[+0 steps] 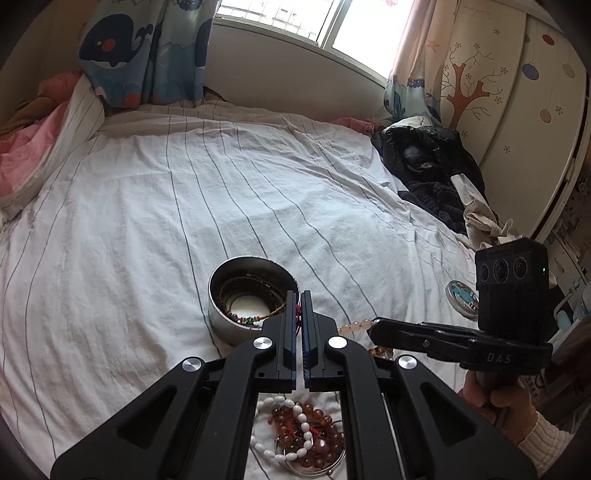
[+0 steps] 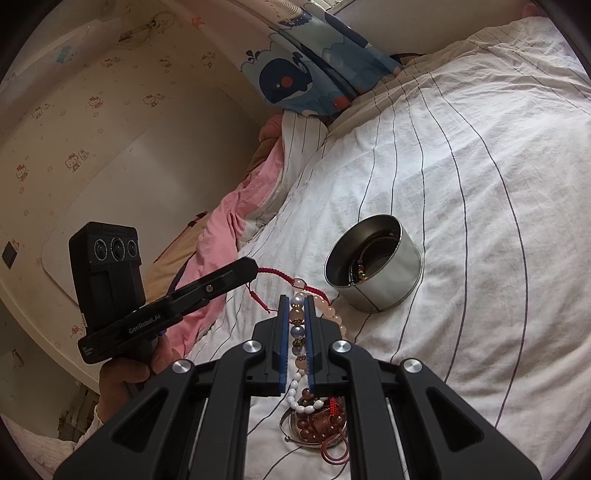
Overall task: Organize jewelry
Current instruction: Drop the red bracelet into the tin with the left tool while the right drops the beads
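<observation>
- Tin (image 1: 236, 295), round and silver, stands open on the bed with dark beaded strands (image 1: 255, 295) coiled inside.
- Left gripper (image 1: 299, 295) is clamped on the red cord of a pink bead bracelet (image 2: 328, 306).
- Right gripper (image 2: 297, 301) pinches the bracelet's beads.
- Loose jewelry pile (image 1: 303, 435) lies nearer on the striped white sheet (image 1: 184, 192).
- Whale-print curtains (image 1: 147, 48) flank the window.

Light: daylight from the window (image 1: 295, 22), blown out white
Shadows: soft on the bed (image 1: 184, 192)
Edges: fisheye bending, dark corners
</observation>
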Demonstrator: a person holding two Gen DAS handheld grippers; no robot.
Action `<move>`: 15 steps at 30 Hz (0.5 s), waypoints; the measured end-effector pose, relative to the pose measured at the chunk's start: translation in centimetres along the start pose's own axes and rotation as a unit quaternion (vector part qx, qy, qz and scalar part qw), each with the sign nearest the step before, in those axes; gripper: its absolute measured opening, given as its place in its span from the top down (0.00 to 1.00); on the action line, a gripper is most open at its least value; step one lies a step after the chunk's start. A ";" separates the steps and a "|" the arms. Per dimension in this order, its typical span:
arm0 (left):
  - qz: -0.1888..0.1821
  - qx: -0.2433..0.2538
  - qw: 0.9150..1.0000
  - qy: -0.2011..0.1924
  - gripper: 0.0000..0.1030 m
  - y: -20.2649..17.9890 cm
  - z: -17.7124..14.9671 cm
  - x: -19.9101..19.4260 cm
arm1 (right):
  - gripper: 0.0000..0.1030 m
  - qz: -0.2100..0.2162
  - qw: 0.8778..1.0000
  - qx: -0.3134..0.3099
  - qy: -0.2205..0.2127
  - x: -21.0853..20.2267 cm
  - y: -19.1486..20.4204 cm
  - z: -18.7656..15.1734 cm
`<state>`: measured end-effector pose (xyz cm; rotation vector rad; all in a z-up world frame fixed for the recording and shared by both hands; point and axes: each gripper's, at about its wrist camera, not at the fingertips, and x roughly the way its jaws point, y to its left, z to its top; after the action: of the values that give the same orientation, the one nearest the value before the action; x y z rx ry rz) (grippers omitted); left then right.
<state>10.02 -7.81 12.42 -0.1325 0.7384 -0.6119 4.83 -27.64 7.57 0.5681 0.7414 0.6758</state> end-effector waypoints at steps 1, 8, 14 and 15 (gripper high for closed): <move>-0.008 -0.005 1.000 -0.005 0.97 0.0 0.6 0.3 | 0.92 0.001 1.000 0.001 -0.004 -0.1 0.0 0.2; 0.007 -0.062 0.998 0.021 0.97 2.5 2.3 6.1 | 0.92 0.002 1.000 0.004 -0.018 -0.1 -0.4 2.5; 0.079 -0.079 0.991 0.077 0.67 5.7 0.9 8.3 | 0.92 0.002 1.000 0.010 -0.006 2.5 -0.9 4.4; 0.087 -0.077 0.991 0.068 0.59 5.9 0.8 7.4 | 0.92 0.005 1.000 0.013 -0.004 3.1 -0.9 4.7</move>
<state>17.66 -7.21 6.76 -0.1672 0.9194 -0.4003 10.42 -27.10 8.54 0.5979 0.7406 0.6747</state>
